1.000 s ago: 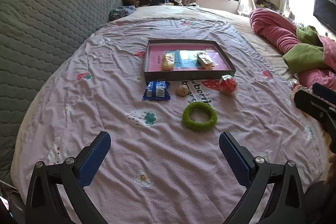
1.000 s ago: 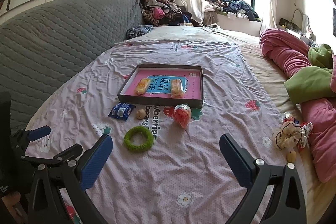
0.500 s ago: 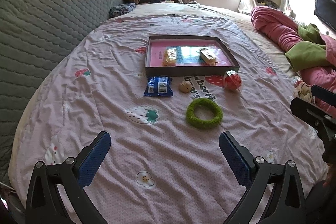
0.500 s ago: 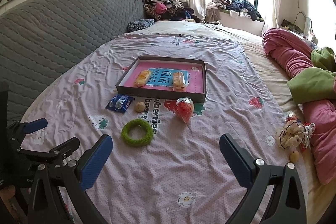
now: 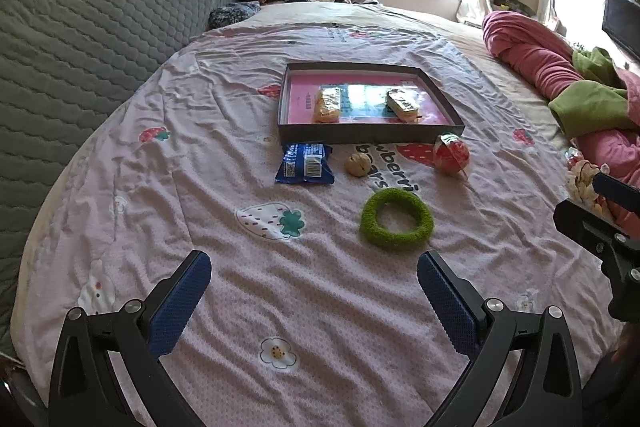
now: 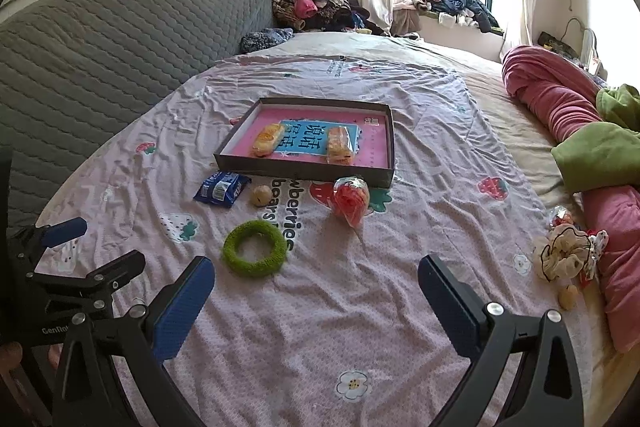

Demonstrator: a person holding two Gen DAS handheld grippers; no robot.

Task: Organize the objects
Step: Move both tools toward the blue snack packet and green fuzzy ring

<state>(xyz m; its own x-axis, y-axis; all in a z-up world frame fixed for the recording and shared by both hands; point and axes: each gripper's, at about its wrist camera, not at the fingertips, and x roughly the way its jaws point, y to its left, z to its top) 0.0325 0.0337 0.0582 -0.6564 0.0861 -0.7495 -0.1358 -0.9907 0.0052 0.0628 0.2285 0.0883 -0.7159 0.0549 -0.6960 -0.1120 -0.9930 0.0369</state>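
Both the left gripper (image 5: 314, 297) and the right gripper (image 6: 316, 301) hover low over the near end of the bed's pink printed sheet (image 5: 224, 235), jaws spread wide and holding nothing. Nearest ahead lies the fuzzy green ring (image 5: 397, 219), flat on the sheet; it looks soft and light, likely to squash under pressure, so one side of its band, pinched across its thickness, seems the best hold. Beyond it, in a row just before the tray, sit the blue crinkly snack packet (image 5: 305, 163), the small tan round nut-like ball (image 5: 358, 164) and the red sweet in clear wrap (image 5: 452, 154). The packet should be light and slippery, best pinched across its short width; the ball is small and may roll on the soft bedding; the wrap looks crushable. Farthest is the shallow dark cardboard tray with a pink floor (image 5: 372, 137), already holding two wrapped yellow cakes (image 5: 328, 104).
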